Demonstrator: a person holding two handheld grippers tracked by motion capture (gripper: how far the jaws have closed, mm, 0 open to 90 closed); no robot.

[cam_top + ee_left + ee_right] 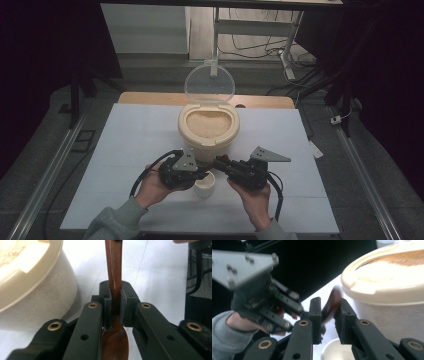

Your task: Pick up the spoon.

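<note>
Spoon handover over small cup, rice bin just behind

Cream rice container (208, 131), clear lid (209, 84) up, sits mid white worktop (125, 150); small white cup (204, 184) just in front of it, under both claws. Left claw (115, 308) pinches the brown wooden spoon (114, 285), glossy handle running away from the pads. Right claw (328, 322) stands spread around the blurred spoon end, pads not seen pressing; grip can't be confirmed.

Dim room, grey floor (45, 150), white-topped table (130, 150), desk legs (287, 50) behind.
</note>
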